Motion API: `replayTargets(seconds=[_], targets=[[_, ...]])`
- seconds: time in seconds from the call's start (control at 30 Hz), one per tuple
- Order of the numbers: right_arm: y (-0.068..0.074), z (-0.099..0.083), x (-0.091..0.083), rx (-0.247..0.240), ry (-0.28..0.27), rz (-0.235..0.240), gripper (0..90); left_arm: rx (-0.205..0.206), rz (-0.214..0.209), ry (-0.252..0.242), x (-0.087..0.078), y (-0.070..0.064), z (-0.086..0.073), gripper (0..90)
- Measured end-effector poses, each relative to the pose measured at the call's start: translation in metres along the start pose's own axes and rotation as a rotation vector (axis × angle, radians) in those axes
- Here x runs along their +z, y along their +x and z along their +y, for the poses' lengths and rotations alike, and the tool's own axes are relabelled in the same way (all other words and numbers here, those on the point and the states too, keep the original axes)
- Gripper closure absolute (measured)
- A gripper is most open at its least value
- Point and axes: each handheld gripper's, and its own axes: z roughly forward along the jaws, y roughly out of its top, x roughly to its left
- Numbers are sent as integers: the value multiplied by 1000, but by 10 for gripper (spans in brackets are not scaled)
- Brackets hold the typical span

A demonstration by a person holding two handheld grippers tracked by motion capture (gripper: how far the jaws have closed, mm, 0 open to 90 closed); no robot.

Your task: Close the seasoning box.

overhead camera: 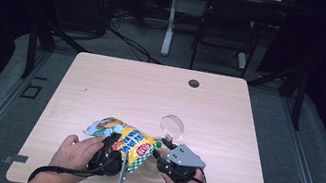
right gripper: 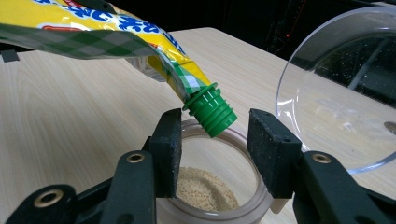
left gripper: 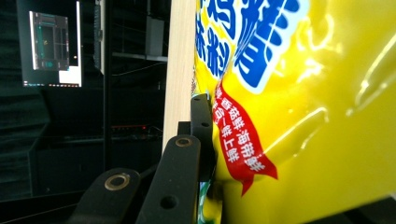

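Note:
A yellow snack-style pouch [overhead camera: 133, 146] with blue and red print hangs tilted over the table's front edge, its green screw cap [right gripper: 210, 112] pointing down to the right. My left gripper [overhead camera: 111, 152] is shut on the pouch [left gripper: 303, 116]; one black jaw presses its side and the other is hidden behind it. My right gripper [right gripper: 215, 140] stands open with the cap between and just above its jaws, a gap on each side. Directly below sits an open clear jar [right gripper: 243, 140] holding beige granules [right gripper: 201, 189].
A clear round lid [overhead camera: 172, 125] rests just beyond the right gripper [overhead camera: 159, 152], close on its right in the right gripper view [right gripper: 336, 93]. The wooden table [overhead camera: 151, 89] has a cable hole [overhead camera: 194, 83] at the back. A dark chair [overhead camera: 229, 22] stands beyond.

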Motion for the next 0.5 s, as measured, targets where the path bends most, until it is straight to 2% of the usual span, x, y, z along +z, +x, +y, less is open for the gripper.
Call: replayTargets(seconds=[0.1,0.23,0.4,0.5], targets=[[0,0,0,2,0,2,550,-30,-16,-12,0,1,-1,870],[0,0,0,3,2,-1,550,-42,-17,-16,0,3,-3,870],[0,0,-1,5,-10,-1,550,-80,-27,-24,0,7,-7,870],[-1,0,-2,7,-10,-3,550,-114,-53,-38,0,10,-9,870]])
